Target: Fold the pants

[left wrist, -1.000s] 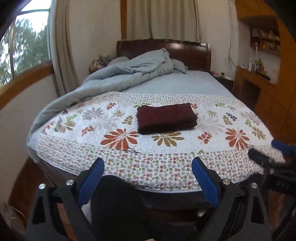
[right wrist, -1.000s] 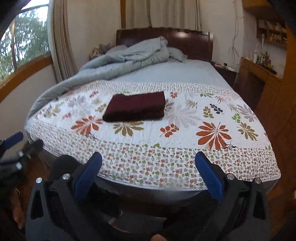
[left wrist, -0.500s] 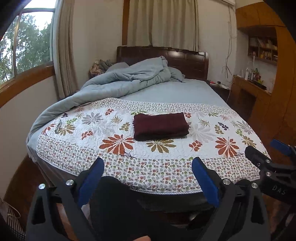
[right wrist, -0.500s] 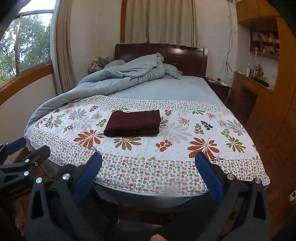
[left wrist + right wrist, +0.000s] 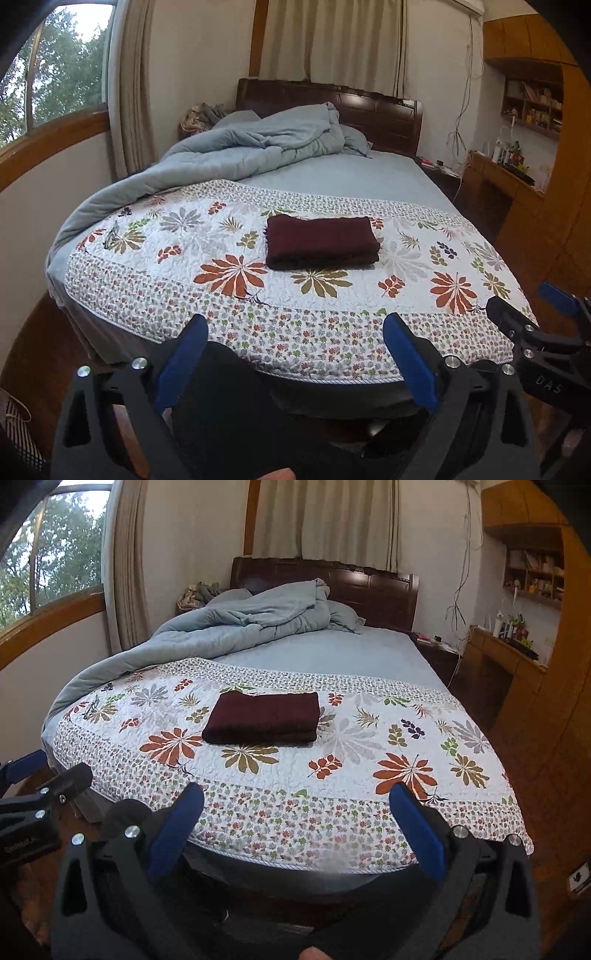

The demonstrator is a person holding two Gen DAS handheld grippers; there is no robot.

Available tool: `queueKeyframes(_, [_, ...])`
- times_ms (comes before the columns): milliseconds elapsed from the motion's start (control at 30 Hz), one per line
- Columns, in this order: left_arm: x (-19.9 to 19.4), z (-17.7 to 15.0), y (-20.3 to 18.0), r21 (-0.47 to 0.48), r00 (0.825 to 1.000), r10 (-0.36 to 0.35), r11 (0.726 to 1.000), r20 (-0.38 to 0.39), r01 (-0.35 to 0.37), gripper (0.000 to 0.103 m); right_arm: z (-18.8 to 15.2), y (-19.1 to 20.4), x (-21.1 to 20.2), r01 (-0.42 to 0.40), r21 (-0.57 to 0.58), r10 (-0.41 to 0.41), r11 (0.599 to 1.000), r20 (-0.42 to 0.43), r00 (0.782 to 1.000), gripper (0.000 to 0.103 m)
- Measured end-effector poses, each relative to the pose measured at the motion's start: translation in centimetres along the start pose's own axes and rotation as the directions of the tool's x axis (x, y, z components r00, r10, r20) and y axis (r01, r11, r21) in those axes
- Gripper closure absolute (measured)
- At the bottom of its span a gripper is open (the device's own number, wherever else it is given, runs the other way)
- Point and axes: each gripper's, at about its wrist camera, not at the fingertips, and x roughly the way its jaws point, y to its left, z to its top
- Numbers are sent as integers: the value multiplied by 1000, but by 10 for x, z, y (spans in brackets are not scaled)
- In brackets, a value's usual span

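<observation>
Pants (image 5: 320,242) lie folded into a neat dark maroon rectangle near the middle of the floral quilt (image 5: 229,317), and in your left wrist view they sit well apart from your left gripper (image 5: 295,332). That claw is spread wide with nothing between its blue pads (image 5: 181,356), and it hangs off the foot of the bed, over the quilt's small-flower border. At the right edge you see the tip of your right gripper (image 5: 524,314), also off the bed and beside the quilt's corner. Behind the pants, a rumpled grey-blue duvet (image 5: 255,147) is heaped against the dark wooden headboard (image 5: 384,114).

In your right wrist view, the pants (image 5: 263,718) sit left of centre on the quilt (image 5: 332,812), with their folded edge toward you and a visible layer line along that front side. Your right gripper (image 5: 297,812) is wide apart and empty, held off the foot of the bed. Your left gripper (image 5: 44,775) pokes in at the left edge, beside the bed's corner. A wooden desk (image 5: 506,653) stands along the right wall, and a window (image 5: 48,557) shows trees on the left.
</observation>
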Motion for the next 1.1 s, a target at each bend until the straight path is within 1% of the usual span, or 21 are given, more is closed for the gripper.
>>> queueKeyframes(167, [5,1,2,-11,1000,4,1000,-10,-4,7,1,0,3,1,-1,-1,1000,-4,1000,3])
queueKeyframes(267, [7,2,4,-24,1000,-18,1000,-21,17,7,1,0,2,4,-2,-4,1000,2,1000,3])
queueKeyframes(467, [2,1,7,-32,1000,-14,999,13,14,5,-4,5,3,-3,-17,3,1000,17,1000,3])
queueKeyframes(600, [7,2,5,-25,1000,-13,1000,4,13,4,-6,9,9,-9,-33,9,999,17,1000,3])
queueKeyframes(700, [14,2,4,-30,1000,-11,999,-9,10,4,-7,8,18,-20,-23,20,1000,3,1000,3])
queueKeyframes(800, [21,1,2,-36,999,-27,999,-24,26,4,-8,7,27,-25,-20,25,999,-12,1000,3])
queueKeyframes(933, [30,-2,-1,-27,1000,15,1000,-26,-16,4,-10,8,39,-38,-18,38,999,-36,999,3])
queueKeyframes(1033, [35,-3,-2,-32,999,-6,999,-33,5,4,-12,10,46,-50,-15,50,999,-50,998,3])
queueKeyframes(1100, [36,-2,-3,-25,1000,2,1000,-28,-3,4,-13,10,49,-53,-16,52,998,-53,997,3])
